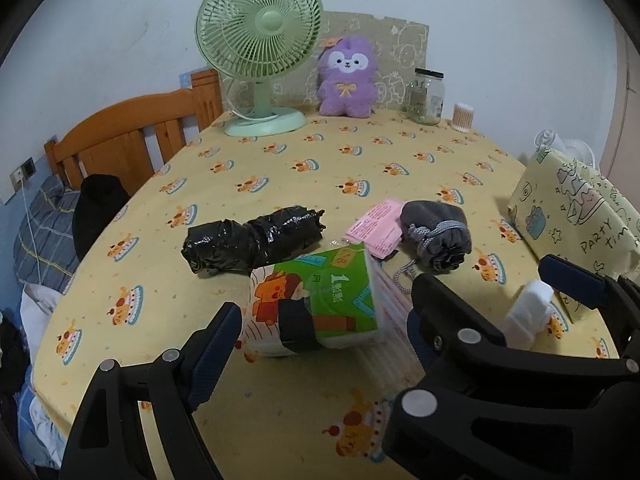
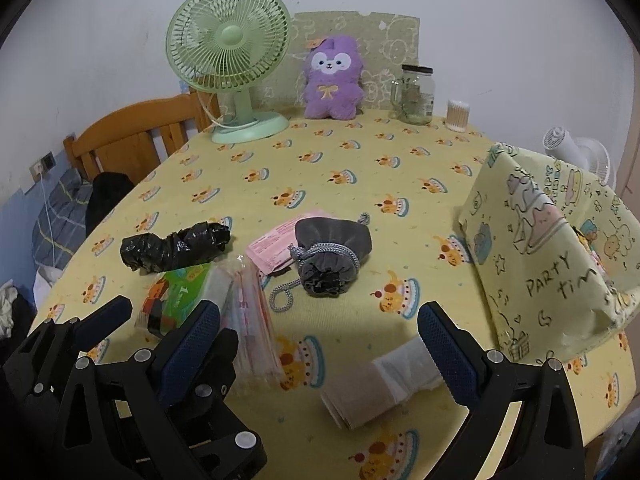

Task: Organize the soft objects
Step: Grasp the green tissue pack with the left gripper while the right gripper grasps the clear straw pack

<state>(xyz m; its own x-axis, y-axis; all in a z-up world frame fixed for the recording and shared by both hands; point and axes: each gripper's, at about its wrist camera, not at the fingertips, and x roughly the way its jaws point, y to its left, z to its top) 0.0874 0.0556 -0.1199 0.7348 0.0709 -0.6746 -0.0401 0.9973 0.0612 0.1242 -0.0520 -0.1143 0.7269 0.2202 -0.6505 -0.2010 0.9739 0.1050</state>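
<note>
Green-wrapped pack: tissue pack [image 1: 316, 304] lies just in front of the black plastic roll [image 1: 252, 240].
Left gripper [image 1: 326, 320]: wide open, holding nothing, straddling the pack.
Right gripper [image 2: 320, 340]: open, empty, over the folded tissue [image 2: 384, 384].
Tip: I'd centre the fingers on the pack's sides, then squeeze gently.

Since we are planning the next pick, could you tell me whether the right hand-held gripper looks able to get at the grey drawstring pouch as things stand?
Probably yes. The right hand-held gripper is open, and bare yellow cake-print tablecloth lies ahead of it up to the grey drawstring pouch; only the white folded tissue pad sits low between its fingers.
</note>
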